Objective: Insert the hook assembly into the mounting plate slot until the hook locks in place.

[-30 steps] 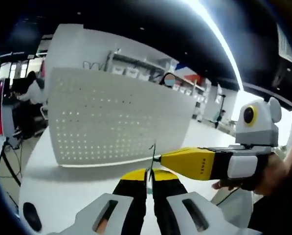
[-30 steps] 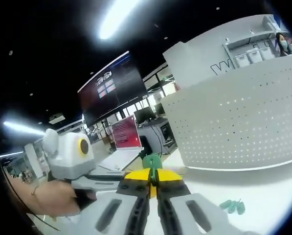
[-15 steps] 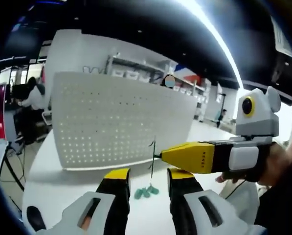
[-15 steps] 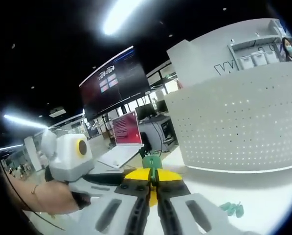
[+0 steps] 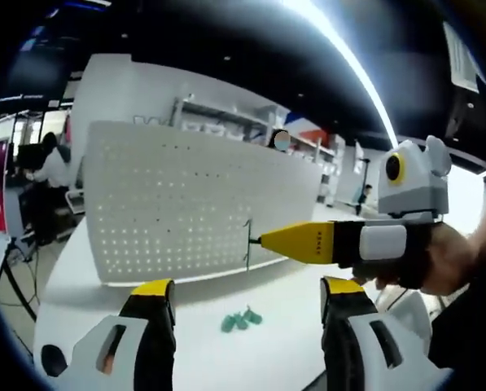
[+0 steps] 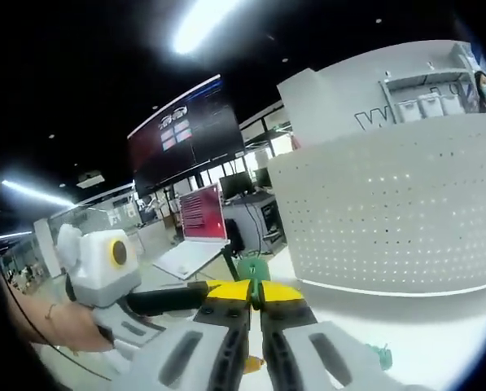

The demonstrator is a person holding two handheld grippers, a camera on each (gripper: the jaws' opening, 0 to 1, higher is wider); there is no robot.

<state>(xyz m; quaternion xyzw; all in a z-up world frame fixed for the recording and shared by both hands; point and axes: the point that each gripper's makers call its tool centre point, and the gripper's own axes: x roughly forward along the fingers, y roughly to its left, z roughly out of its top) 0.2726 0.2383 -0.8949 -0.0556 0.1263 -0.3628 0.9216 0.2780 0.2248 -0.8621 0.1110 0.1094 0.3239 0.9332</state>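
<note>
The white perforated mounting plate (image 5: 194, 204) stands upright on the white table (image 5: 80, 269). My left gripper (image 5: 249, 311) is wide open near the bottom, nothing between its yellow-tipped jaws. From the right comes my right gripper (image 5: 264, 241), shut on the hook assembly, whose thin dark wire (image 5: 247, 243) stands upright in front of the plate's lower edge. In the right gripper view the right gripper (image 6: 256, 295) pinches the green hook part (image 6: 251, 268), with the plate (image 6: 389, 212) to the right. The left gripper (image 6: 157, 300) sits low at the left.
A few small green parts (image 5: 241, 319) lie on the table below the held hook, also seen as green parts (image 6: 381, 355). A red screen (image 6: 200, 220) and desks stand behind. A person (image 5: 51, 155) sits far left. A hand (image 5: 458, 257) holds the right gripper.
My left gripper was shut on the hook's wire, then opened wide and let go. The right gripper keeps the hook and has lifted it slightly towards the plate.
</note>
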